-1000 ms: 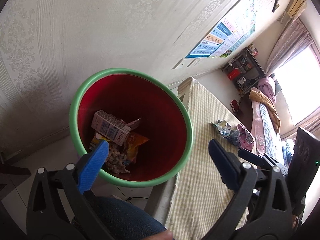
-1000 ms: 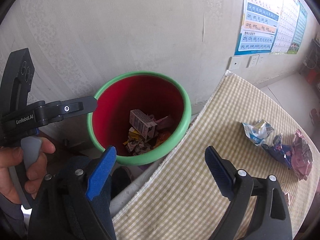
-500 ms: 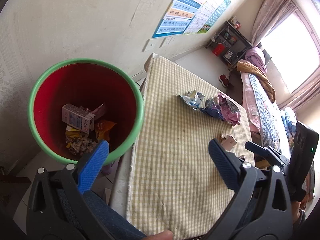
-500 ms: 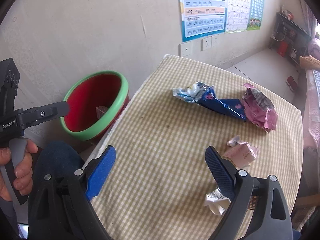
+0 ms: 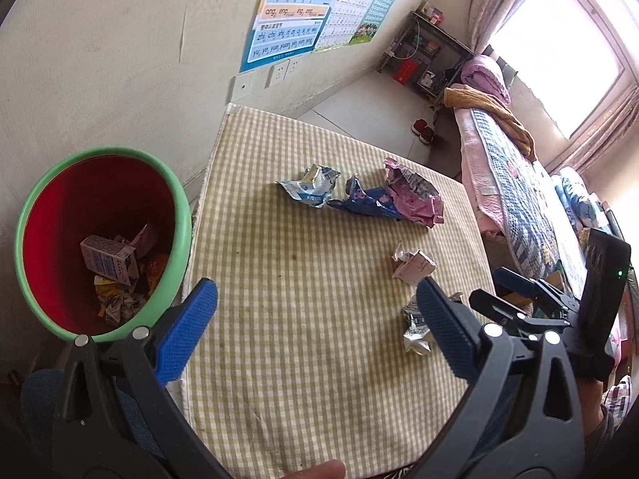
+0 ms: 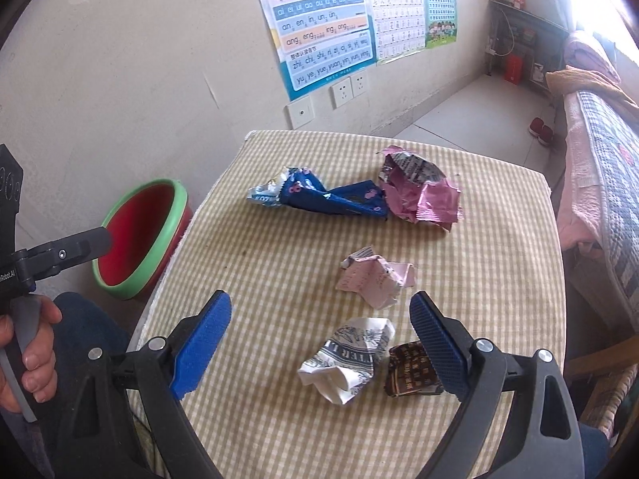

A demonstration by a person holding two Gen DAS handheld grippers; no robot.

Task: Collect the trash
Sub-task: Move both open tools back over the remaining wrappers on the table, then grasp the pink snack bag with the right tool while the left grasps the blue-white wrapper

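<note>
Trash lies scattered on the checked yellow-and-white cloth-covered surface [image 6: 279, 263]: a crumpled white printed paper wrapper [image 6: 347, 357] sits nearest the right gripper [image 6: 319, 339], between its blue-padded fingers, with a dark brown printed wrapper [image 6: 409, 371] touching its right side, partly behind the right finger. Just beyond them rests a crumpled pale pink paper piece [image 6: 375, 277]. Farther back, near the far edge, a pink foil snack bag [image 6: 417, 195] touches a dark blue foil wrapper [image 6: 339, 199], which in turn lies against a crumpled silver-blue wrapper [image 6: 265, 193].

The right gripper hangs above the surface with its jaws spread wide, grasping nothing. The left gripper [image 5: 315, 319] is likewise released and empty, hovering over the near left part of the surface; in its view the same white wrapper [image 5: 415, 327] shows beside its right finger.

A round red bin with a green rim [image 5: 100, 235] stands on the floor just beside the left edge of the surface, holding a small white carton [image 5: 106, 259] and other crumpled packets. A pinyin poster [image 6: 319, 20] hangs on the wall behind.
</note>
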